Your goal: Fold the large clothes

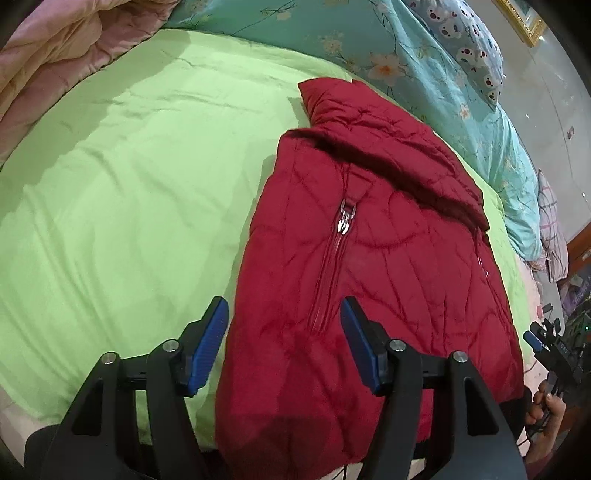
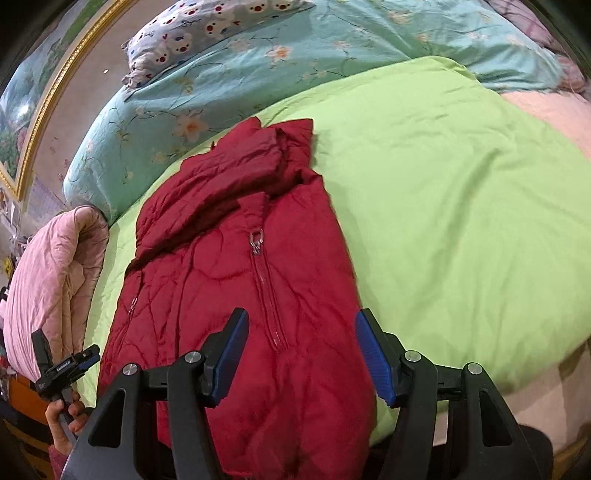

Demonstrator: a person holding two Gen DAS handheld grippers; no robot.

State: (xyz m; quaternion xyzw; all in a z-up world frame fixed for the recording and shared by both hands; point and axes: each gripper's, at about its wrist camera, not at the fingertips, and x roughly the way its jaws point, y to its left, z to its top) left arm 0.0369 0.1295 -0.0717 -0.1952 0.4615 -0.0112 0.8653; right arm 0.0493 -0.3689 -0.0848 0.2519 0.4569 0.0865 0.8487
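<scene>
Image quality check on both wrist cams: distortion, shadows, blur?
Left wrist: heavy fisheye bowing and dark corner vignette; the open left gripper is sharp, with soft shadow on the red jacket hem below. Right wrist: same warp; the gold frame curves; the open right gripper is crisp; the far pillow is slightly soft.

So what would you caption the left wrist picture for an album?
Open left tool hovering over a zipped red jacket laid on a green bedsheet.

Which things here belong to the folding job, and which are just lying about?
Job: red padded jacket, left gripper open, right gripper open.
Lying about: green sheet, floral quilt, bear-print pillow, pink quilt.
</scene>
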